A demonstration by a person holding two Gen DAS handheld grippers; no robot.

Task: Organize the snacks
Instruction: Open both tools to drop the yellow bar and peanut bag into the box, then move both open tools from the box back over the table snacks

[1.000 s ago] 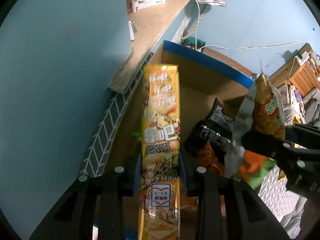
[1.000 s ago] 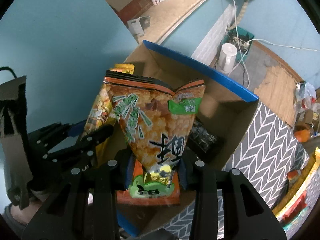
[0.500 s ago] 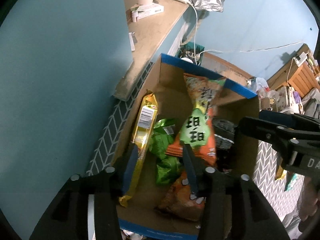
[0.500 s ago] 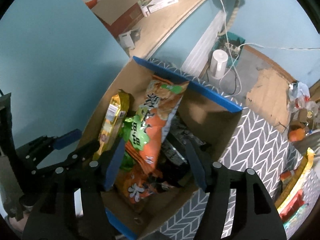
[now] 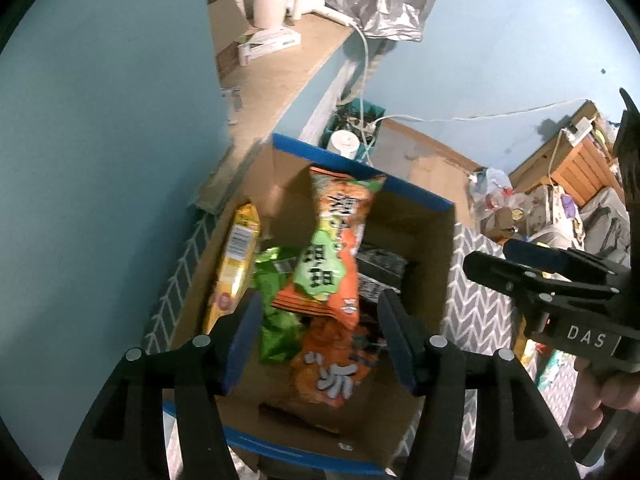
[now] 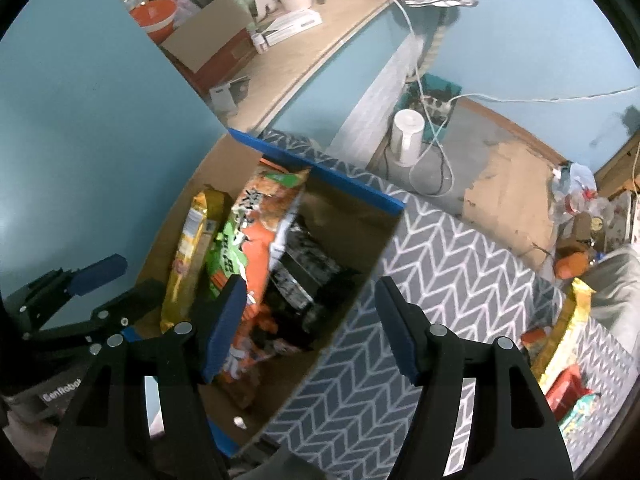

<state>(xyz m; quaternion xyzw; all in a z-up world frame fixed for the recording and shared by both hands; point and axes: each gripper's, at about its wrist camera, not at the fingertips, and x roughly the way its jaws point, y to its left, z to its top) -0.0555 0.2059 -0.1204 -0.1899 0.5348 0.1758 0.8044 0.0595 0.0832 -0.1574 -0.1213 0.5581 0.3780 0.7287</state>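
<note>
Above the cardboard box (image 5: 408,216), both pairs of tongs hung pointing steeply down with nothing between their pads. The left tongs (image 5: 320,336) were opening, their blue pads framing the packets below without touching them; the right tongs (image 6: 308,328) stood about half open over the box's right wall and the chevron cloth (image 6: 460,272) beside it.

Inside the box the yellow packet (image 5: 236,264) stood on edge against the left wall, which seemed to prop it upright. The orange-and-green packet (image 5: 336,248) leaned lengthwise along the middle, its top resting near the far blue-taped rim and its foot lying on another orange packet (image 5: 332,372). Green packets (image 5: 276,312) filled the gap between the two, and dark packets (image 6: 308,276) lay along the right side. Packing them on edge likely saved room for more.

More snacks (image 6: 560,360) lay on the cloth at the far right of the right wrist view, well apart from the box, so the sorting looked unfinished.
</note>
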